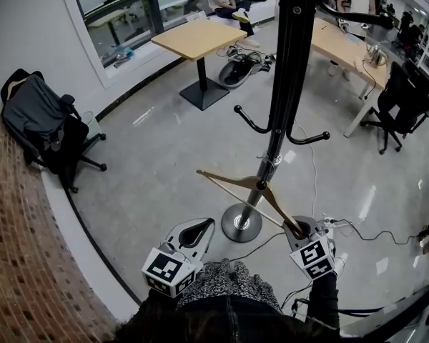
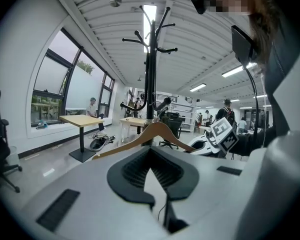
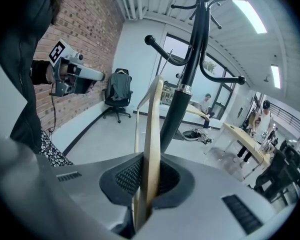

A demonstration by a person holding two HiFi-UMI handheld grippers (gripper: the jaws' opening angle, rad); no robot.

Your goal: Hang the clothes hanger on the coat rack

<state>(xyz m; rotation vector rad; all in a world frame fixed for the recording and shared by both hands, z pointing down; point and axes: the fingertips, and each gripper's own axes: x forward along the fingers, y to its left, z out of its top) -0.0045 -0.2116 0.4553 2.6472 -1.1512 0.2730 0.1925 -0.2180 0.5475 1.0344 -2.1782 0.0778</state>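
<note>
A black coat rack (image 1: 286,70) stands on a round base in the middle of the floor, with curved hooks at mid height and at the top. A wooden clothes hanger (image 1: 237,183) is held level, close in front of the pole. My right gripper (image 1: 298,229) is shut on the hanger's right arm. In the right gripper view the hanger (image 3: 152,134) stands on edge between the pads of the right gripper (image 3: 147,176), with the pole (image 3: 182,109) just behind it. My left gripper (image 1: 200,227) is lower left, shut and empty, and from it the hanger (image 2: 155,131) shows ahead.
An office chair with a dark jacket (image 1: 39,120) stands by the brick wall at left. A small wooden table (image 1: 199,38) and a longer desk (image 1: 343,45) stand beyond the rack. Cables and a power strip (image 1: 336,224) lie on the floor at right. People sit far back.
</note>
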